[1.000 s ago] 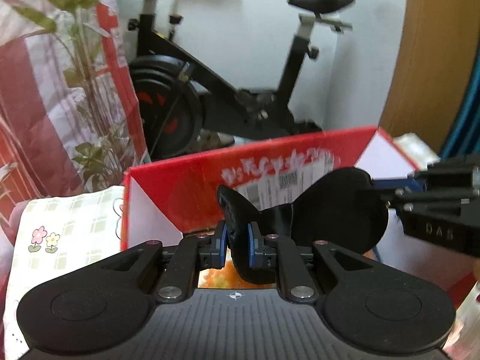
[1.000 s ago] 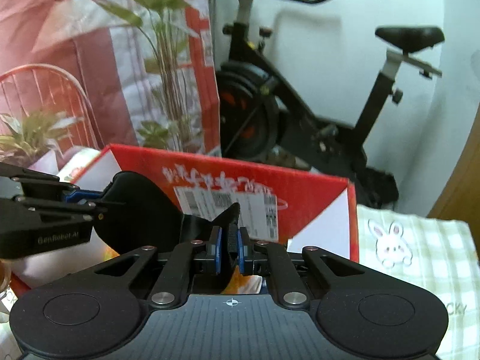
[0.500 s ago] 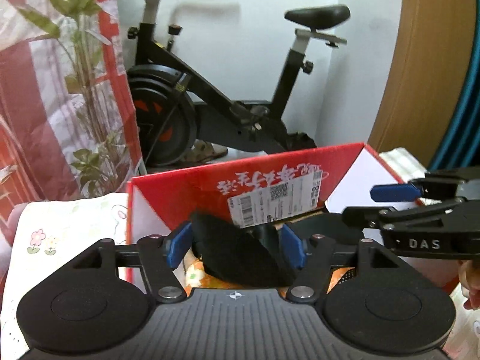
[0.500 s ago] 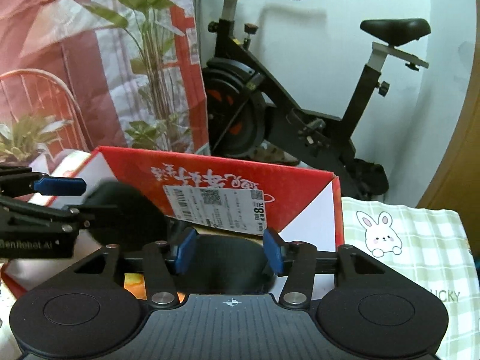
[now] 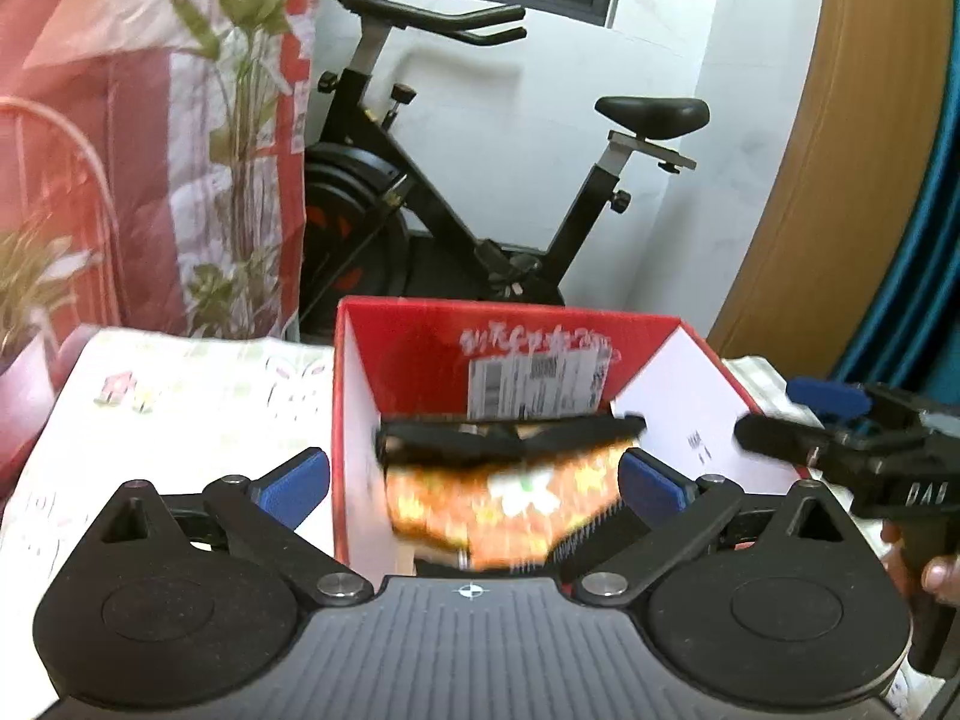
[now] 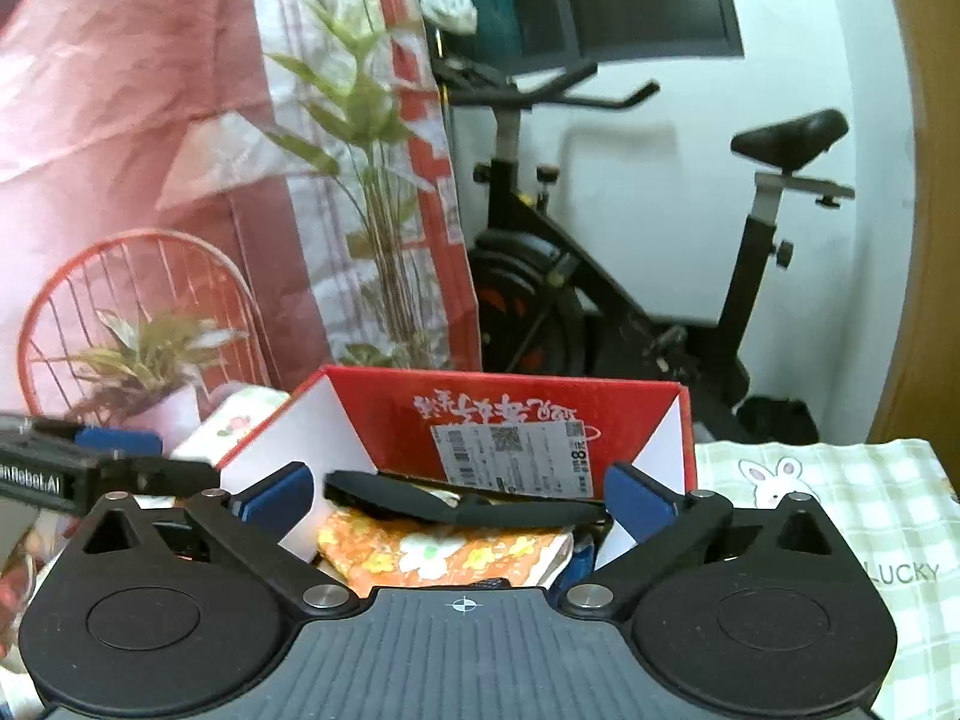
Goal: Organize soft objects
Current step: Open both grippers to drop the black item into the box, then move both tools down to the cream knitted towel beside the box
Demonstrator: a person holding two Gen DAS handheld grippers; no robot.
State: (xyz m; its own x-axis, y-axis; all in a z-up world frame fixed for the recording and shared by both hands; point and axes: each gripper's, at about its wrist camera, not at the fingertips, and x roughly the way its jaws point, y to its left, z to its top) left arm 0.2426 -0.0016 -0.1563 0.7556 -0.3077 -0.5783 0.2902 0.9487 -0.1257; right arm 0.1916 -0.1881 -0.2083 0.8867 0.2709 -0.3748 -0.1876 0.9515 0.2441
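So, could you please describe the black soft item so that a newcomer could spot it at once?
Start at the red carton standing in front of the exercise bike. Inside it, lying flat on an orange floral cloth, is the black soft item. It is the only plain black, long, thin piece in the carton; everything under it is patterned.

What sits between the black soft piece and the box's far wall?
Nothing visible in the right wrist view: the black piece lies right before the red box wall's shipping label.

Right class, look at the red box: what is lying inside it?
Inside the red box a flat black soft piece lies on top of an orange floral cloth. Whatever sits beneath the cloth, and the box floor, are covered. Both grippers are open and hold nothing.
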